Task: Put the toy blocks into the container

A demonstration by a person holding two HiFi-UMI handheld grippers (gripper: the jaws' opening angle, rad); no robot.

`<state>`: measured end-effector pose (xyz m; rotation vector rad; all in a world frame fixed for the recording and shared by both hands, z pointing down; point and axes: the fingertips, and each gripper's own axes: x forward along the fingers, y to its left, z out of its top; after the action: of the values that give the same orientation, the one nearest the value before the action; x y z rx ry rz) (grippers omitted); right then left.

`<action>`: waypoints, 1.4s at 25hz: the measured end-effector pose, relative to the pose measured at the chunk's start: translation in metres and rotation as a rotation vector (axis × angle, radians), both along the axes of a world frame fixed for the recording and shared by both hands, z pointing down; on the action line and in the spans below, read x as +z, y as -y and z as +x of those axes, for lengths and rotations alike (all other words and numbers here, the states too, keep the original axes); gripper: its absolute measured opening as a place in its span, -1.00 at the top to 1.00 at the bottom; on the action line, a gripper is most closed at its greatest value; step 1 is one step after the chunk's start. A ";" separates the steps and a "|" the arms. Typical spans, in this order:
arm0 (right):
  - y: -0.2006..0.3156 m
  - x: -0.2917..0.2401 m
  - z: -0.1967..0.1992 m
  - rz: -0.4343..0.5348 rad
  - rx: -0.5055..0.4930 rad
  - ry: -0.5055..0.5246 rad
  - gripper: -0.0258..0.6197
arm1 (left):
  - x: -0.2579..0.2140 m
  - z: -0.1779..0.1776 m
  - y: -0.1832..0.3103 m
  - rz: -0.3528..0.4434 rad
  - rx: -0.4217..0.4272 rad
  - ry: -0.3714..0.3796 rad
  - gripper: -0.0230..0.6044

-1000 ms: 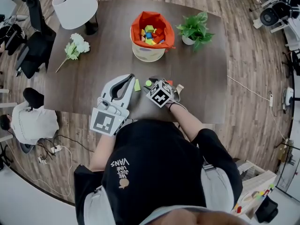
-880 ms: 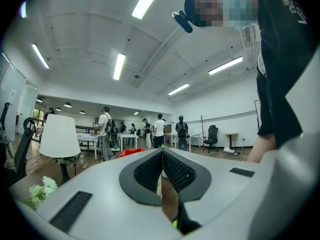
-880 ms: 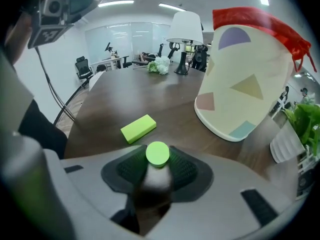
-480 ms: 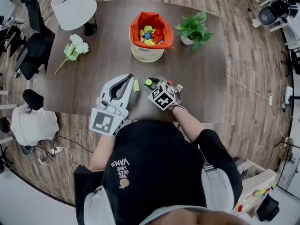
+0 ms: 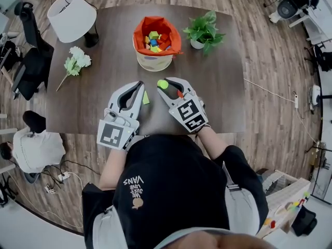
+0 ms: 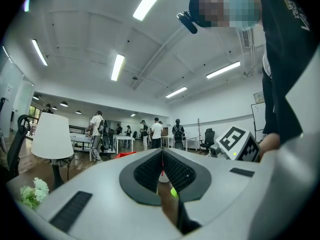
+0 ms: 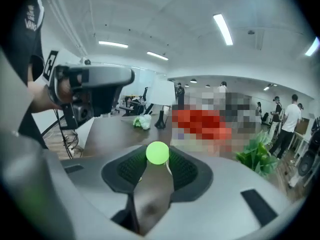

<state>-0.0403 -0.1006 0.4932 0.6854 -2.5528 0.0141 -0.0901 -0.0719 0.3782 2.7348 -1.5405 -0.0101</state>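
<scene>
An orange-lined basket (image 5: 154, 45) with several coloured blocks inside stands at the table's far middle. My right gripper (image 5: 164, 85) is shut on a small green ball (image 5: 163, 84), just short of the basket; in the right gripper view the ball (image 7: 158, 153) sits pinched between the pad tips. My left gripper (image 5: 139, 86) rests on the table to its left, jaws shut and empty. A pale green block (image 5: 146, 97) lies on the table between the two grippers. In the left gripper view the pads (image 6: 150, 171) meet in a thin line.
A white lamp (image 5: 71, 17) stands at the far left corner and a potted plant (image 5: 203, 31) to the right of the basket. A white flower sprig (image 5: 75, 62) lies at the left. The table's near edge (image 5: 155, 131) runs just under my wrists. A person (image 5: 31, 136) sits to the left.
My right gripper closed on the green ball and has swung up and forward with it toward the basket. The left gripper has stayed put beside the pale green block.
</scene>
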 end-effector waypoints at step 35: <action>0.026 -0.162 0.006 0.263 0.006 0.265 0.46 | -0.008 0.009 0.016 0.015 0.020 -0.011 0.89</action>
<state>-0.0338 -0.1267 0.3316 0.8378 -2.8378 -0.2490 -0.0816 -0.0882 0.3704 2.7569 -1.5159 -0.0363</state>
